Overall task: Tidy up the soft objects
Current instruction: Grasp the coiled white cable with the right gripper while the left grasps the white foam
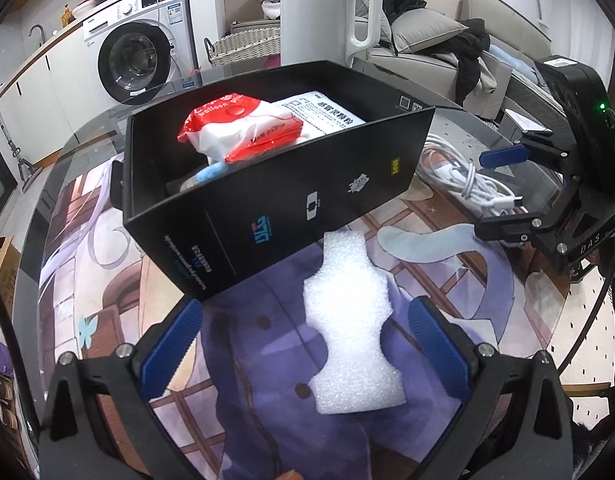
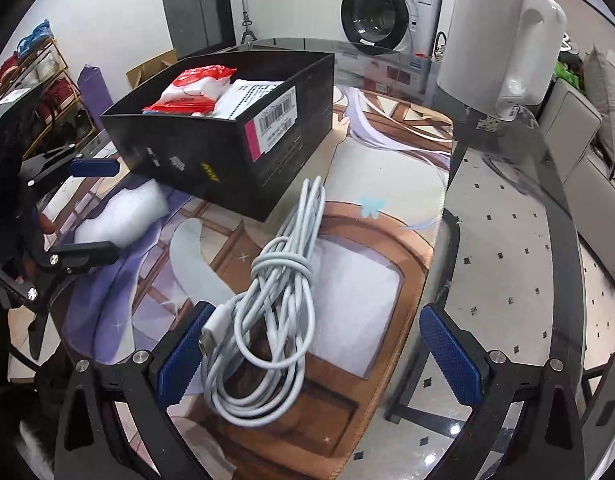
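Observation:
A white foam piece (image 1: 351,332) lies flat on the printed mat, between the blue pads of my open left gripper (image 1: 307,344), touching neither pad. Just beyond it stands a black box (image 1: 267,200) holding a red-and-white wipes pack (image 1: 235,128), a white packet (image 1: 323,114) and a small blue item (image 1: 211,172). In the right wrist view a coiled white cable (image 2: 267,320) lies between the fingers of my open right gripper (image 2: 319,356), closer to the left pad. The box (image 2: 227,136), foam (image 2: 123,216) and left gripper (image 2: 91,210) show there at left.
A white electric kettle (image 1: 323,12) stands on the glass table behind the box. The printed mat (image 1: 267,420) covers the table's middle. A wicker basket (image 1: 247,44), a washing machine (image 1: 135,60) and a sofa (image 1: 427,40) are beyond the table's edge.

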The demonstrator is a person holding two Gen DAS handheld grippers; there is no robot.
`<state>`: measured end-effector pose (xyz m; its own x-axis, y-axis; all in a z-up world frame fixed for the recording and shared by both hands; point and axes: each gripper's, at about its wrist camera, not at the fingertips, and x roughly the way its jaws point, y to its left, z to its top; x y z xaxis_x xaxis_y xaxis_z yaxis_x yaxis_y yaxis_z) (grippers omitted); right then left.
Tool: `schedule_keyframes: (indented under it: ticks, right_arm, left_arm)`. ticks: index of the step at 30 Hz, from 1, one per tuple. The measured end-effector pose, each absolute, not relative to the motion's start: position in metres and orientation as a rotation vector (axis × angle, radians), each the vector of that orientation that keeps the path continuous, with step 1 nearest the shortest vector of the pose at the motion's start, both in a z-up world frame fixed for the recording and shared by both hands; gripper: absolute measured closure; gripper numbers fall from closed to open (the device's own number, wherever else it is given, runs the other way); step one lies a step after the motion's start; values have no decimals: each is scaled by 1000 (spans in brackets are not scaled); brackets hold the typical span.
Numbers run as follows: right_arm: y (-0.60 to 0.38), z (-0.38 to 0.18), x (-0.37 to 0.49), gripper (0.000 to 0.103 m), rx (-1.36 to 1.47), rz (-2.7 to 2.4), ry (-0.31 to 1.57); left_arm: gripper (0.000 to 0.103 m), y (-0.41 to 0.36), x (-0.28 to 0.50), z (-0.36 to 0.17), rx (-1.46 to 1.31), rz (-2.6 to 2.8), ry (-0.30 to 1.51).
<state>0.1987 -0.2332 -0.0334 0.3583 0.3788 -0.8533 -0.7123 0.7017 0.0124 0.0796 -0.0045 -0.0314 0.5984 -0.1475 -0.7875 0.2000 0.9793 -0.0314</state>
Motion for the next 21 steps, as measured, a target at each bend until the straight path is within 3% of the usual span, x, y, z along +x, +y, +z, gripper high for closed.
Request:
schedule_keyframes:
  ticks: [5,8,15,21]
  right_arm:
    - [-226,-35,197,4,-386,755,965]
    - [-225,-34,196,21,-404,757,953]
    - [-229,-31,193,50,-417,784,927]
    - [-236,-29,189,63,-429,811,924]
  left_arm:
    - [0,-4,82,-36,64,-190,921]
    - [0,-3,82,-39,63,-184,934]
    - [0,-4,83,-42,63,-185,946]
    - [0,-2,82,-44,54,-186,952]
